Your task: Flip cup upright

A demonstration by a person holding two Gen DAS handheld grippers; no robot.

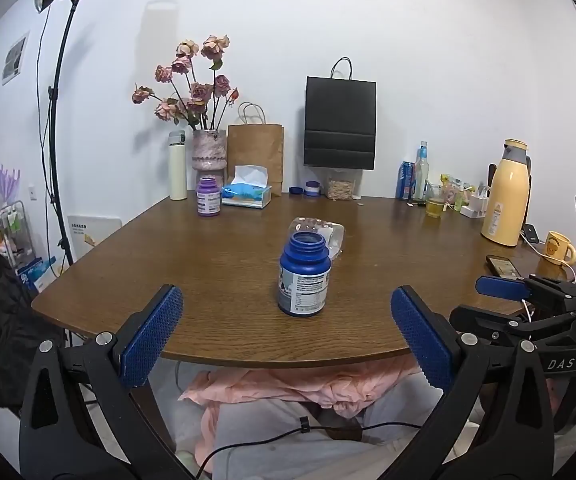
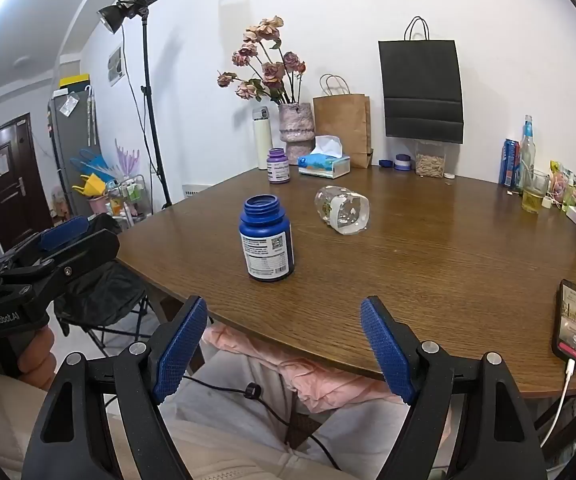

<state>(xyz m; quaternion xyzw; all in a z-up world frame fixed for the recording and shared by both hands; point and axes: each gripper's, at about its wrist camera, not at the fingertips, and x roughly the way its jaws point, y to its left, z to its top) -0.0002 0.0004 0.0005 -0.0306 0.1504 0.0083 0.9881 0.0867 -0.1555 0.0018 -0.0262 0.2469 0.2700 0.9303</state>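
Observation:
A clear glass cup (image 2: pixel 342 210) lies on its side on the brown table (image 2: pixel 428 264), mouth toward the near right. In the left wrist view the cup (image 1: pixel 330 232) is partly hidden behind an open blue bottle (image 1: pixel 304 276). The same blue bottle (image 2: pixel 265 238) stands upright left of the cup. My left gripper (image 1: pixel 285 320) is open and empty at the table's near edge, in front of the bottle. My right gripper (image 2: pixel 283 332) is open and empty, held short of the near edge.
A phone (image 2: pixel 574 324) on a cable lies at the near right. A yellow thermos (image 1: pixel 506 192) and yellow mug (image 1: pixel 560 247) stand at the right. A purple jar (image 2: pixel 278 165), tissue box (image 2: pixel 324 162), vase, paper bags and bottles line the back edge.

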